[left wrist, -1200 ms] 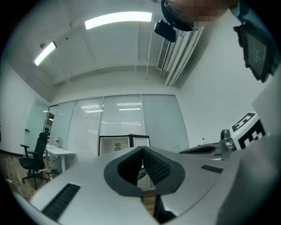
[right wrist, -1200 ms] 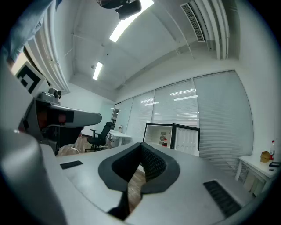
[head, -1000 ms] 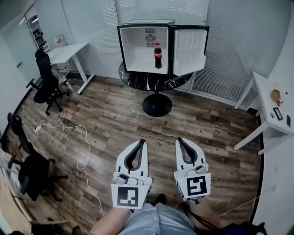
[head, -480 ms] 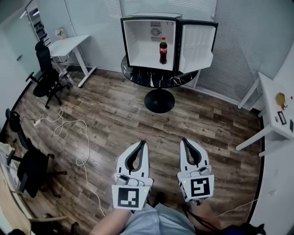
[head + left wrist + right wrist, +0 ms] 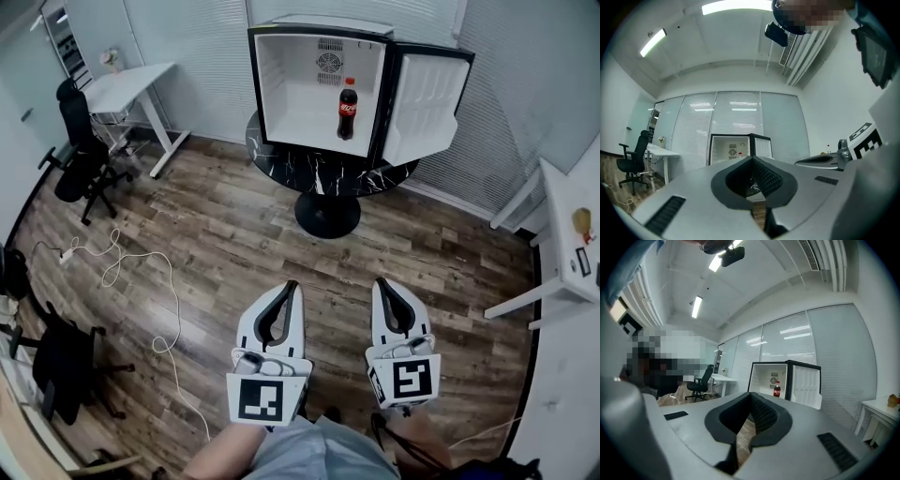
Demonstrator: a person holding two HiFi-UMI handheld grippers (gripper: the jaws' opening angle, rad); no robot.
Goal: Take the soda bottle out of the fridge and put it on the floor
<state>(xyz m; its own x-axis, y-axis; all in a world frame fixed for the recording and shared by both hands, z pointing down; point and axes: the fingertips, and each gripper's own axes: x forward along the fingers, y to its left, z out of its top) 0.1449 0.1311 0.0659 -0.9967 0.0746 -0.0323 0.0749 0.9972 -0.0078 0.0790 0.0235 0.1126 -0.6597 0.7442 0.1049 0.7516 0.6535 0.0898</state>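
Note:
A dark soda bottle (image 5: pixel 347 109) with a red cap and label stands upright inside the small open fridge (image 5: pixel 319 89), whose door (image 5: pixel 427 103) swings out to the right. The fridge sits on a round black marble table (image 5: pixel 323 169). Both grippers are held low and near me, far from the fridge. My left gripper (image 5: pixel 292 286) is shut with nothing in it, and my right gripper (image 5: pixel 382 282) is shut and empty too. In the right gripper view the bottle (image 5: pixel 777 389) shows small in the fridge (image 5: pixel 785 380) beyond the jaws. The left gripper view shows the fridge (image 5: pixel 739 147) straight ahead.
Wood floor (image 5: pixel 225 234) lies between me and the table. A white cable (image 5: pixel 141 281) snakes across the floor at left. Black office chairs (image 5: pixel 80 155) and a white desk (image 5: pixel 127 84) stand at the back left; another white table (image 5: pixel 567 244) is at right.
The view has shifted forward and right: the fridge and table appear larger and nearer. Both grippers stay shut and low in front of me.

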